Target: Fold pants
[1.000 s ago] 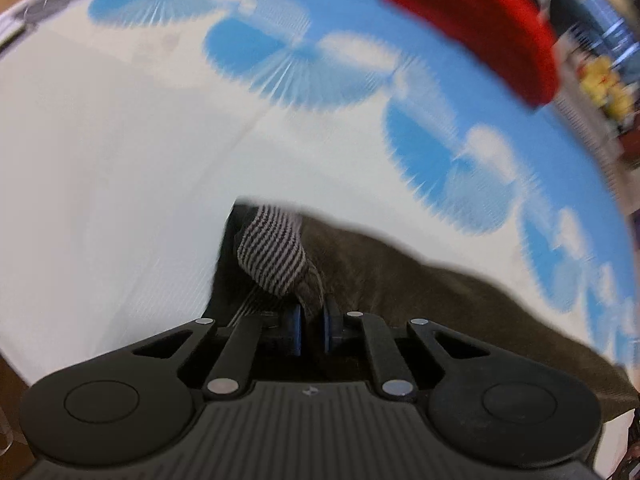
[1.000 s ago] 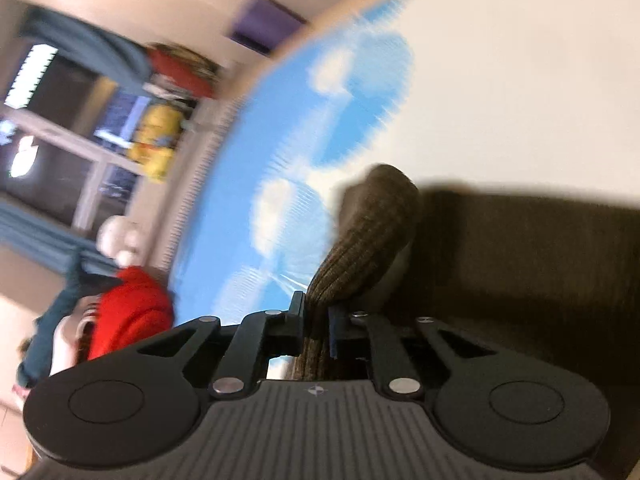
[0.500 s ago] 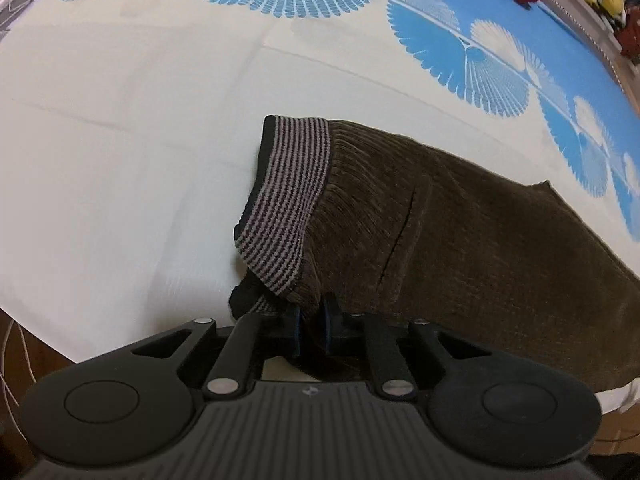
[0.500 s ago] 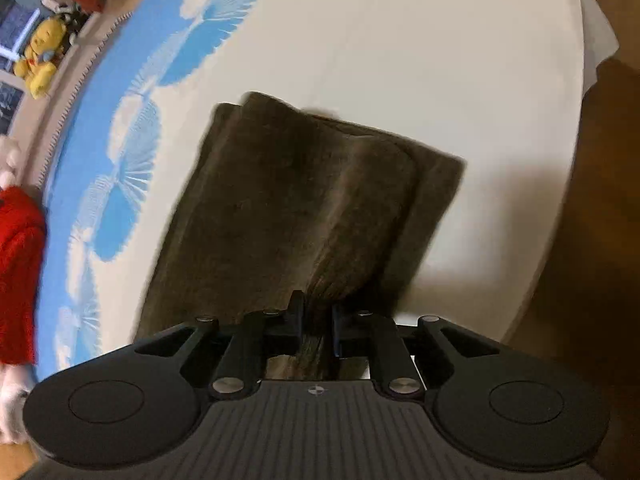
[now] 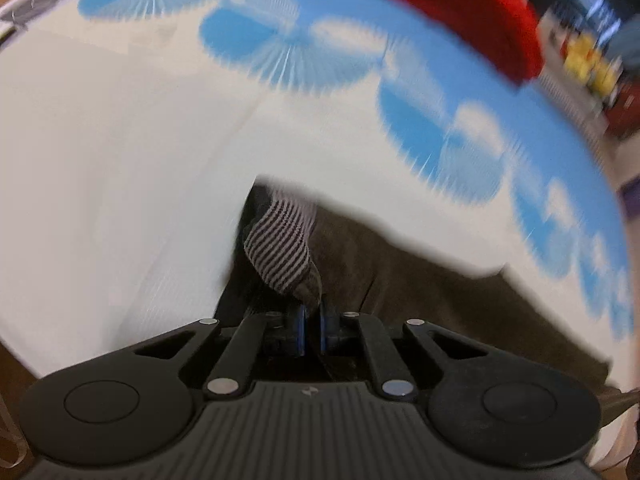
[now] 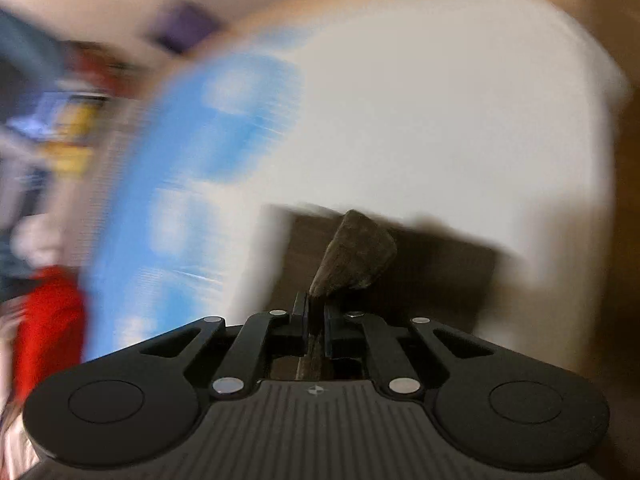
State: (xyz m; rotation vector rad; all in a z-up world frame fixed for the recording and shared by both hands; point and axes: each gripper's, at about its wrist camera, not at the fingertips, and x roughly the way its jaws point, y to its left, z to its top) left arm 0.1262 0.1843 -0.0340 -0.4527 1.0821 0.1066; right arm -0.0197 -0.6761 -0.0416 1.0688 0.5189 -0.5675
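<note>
The brown corduroy pants point(image 5: 404, 280) lie on the bed sheet. In the left wrist view their grey-striped waistband point(image 5: 280, 248) bunches up just ahead of my left gripper point(image 5: 313, 320). Its jaws are closing, and the blue pads pinch the waistband corner. In the right wrist view my right gripper point(image 6: 316, 314) is also closing its jaws on a raised fold of the pants point(image 6: 356, 252). The rest of the cloth lies flat behind that fold. Both views are blurred by motion.
The sheet point(image 5: 120, 152) is white with a blue fan-patterned band point(image 5: 420, 120) along its far side. A red garment point(image 5: 460, 12) lies beyond that band. Yellow toys point(image 5: 588, 64) sit further off. The bed's edge point(image 6: 600, 128) drops to a brown floor on the right.
Half a second ago both cameras looked down on the spread pants. Now both views have swung up and blurred, and the pinched cloth stands bunched at each gripper's tips.
</note>
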